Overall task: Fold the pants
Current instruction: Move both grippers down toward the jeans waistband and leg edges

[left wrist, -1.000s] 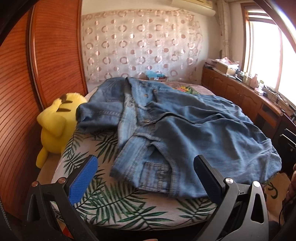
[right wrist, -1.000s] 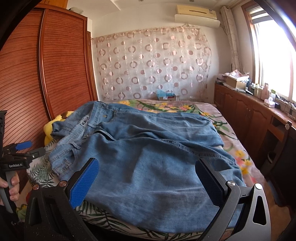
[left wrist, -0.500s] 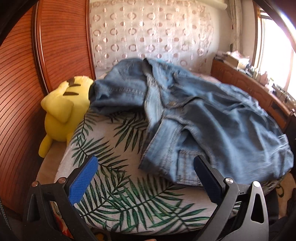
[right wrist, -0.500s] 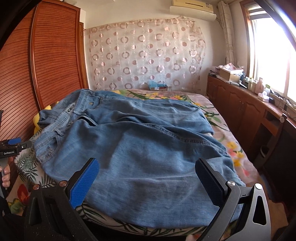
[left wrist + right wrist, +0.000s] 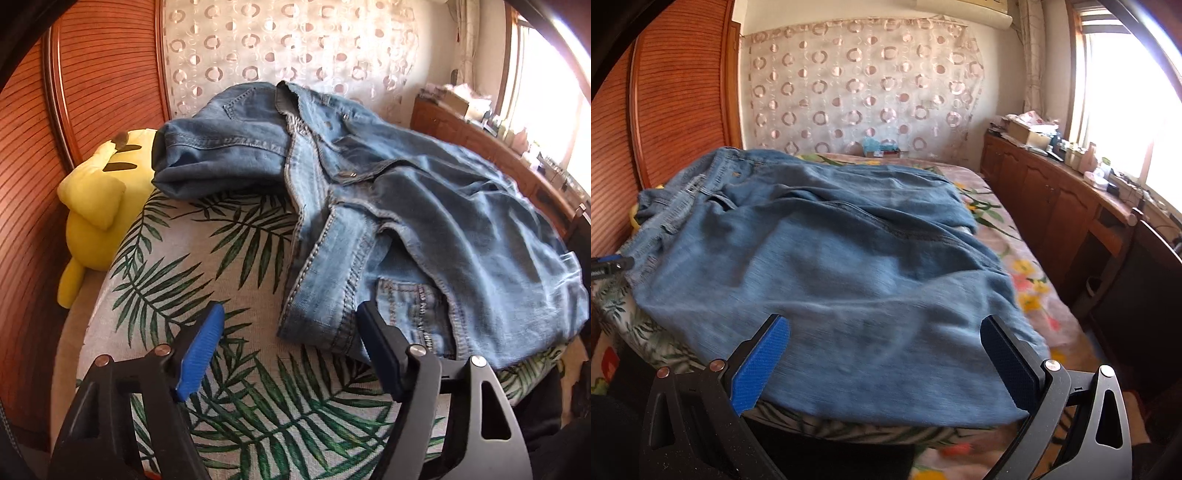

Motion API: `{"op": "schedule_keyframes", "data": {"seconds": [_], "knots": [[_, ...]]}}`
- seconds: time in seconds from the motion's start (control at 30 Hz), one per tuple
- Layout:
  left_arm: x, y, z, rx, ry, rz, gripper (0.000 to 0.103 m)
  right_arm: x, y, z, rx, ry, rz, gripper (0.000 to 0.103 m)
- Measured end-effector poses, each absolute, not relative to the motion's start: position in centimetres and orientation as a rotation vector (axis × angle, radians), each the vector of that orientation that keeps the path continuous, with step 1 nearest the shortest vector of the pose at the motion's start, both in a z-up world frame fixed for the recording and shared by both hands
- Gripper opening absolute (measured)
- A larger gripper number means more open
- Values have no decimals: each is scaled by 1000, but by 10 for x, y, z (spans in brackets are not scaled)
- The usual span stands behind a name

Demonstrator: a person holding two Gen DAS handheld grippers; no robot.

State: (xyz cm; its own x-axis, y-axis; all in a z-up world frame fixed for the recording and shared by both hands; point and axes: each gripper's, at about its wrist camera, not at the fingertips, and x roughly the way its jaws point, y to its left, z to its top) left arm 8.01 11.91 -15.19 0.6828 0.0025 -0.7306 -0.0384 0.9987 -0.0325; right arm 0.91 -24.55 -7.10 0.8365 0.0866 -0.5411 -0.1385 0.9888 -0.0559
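Blue denim jeans (image 5: 424, 221) lie rumpled across a bed with a palm-leaf cover (image 5: 207, 266). In the left wrist view the waistband corner (image 5: 317, 295) is just ahead of my left gripper (image 5: 291, 343), which is open with its jaws partly narrowed, empty, right finger beside the fabric edge. In the right wrist view the jeans (image 5: 831, 266) spread wide, and my right gripper (image 5: 886, 354) is open and empty at the near leg edge. The left gripper's tip shows at the far left (image 5: 609, 264).
A yellow plush toy (image 5: 99, 206) sits between the bed and a wooden wardrobe (image 5: 74, 92) on the left. A wooden counter (image 5: 1071, 192) with clutter runs along the right under a bright window. A patterned curtain (image 5: 868, 92) hangs behind the bed.
My left gripper has moved in close to the waistband corner and its jaws have narrowed. My right gripper has moved closer to the jeans' near edge, still wide open.
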Motion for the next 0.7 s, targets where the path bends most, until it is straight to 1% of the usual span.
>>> {"op": "schedule_keyframes", "data": {"seconds": [0.1, 0.23, 0.43, 0.5, 0.53, 0.6, 0.63, 0.7], "knots": [[83, 119, -155, -43, 831, 18, 70, 5, -262, -73, -77, 593, 85, 103], [83, 119, -155, -44, 837, 18, 70, -3, -279, -72, -54, 623, 55, 101], [85, 119, -157, -45, 844, 24, 70, -7, -291, -68, -9, 667, 65, 95], [86, 118, -157, -44, 843, 24, 69, -6, -291, -68, -1, 680, 74, 92], [85, 118, -157, -46, 841, 19, 66, -7, -292, -68, -1, 686, 78, 90], [83, 119, -155, -78, 830, -17, 53, -4, -294, -70, 6, 707, 88, 85], [82, 119, -155, -86, 830, -25, 52, -5, -294, -70, 10, 714, 94, 83], [81, 118, -154, -89, 831, -40, 43, -4, -300, -67, 31, 714, 110, 79]]}}
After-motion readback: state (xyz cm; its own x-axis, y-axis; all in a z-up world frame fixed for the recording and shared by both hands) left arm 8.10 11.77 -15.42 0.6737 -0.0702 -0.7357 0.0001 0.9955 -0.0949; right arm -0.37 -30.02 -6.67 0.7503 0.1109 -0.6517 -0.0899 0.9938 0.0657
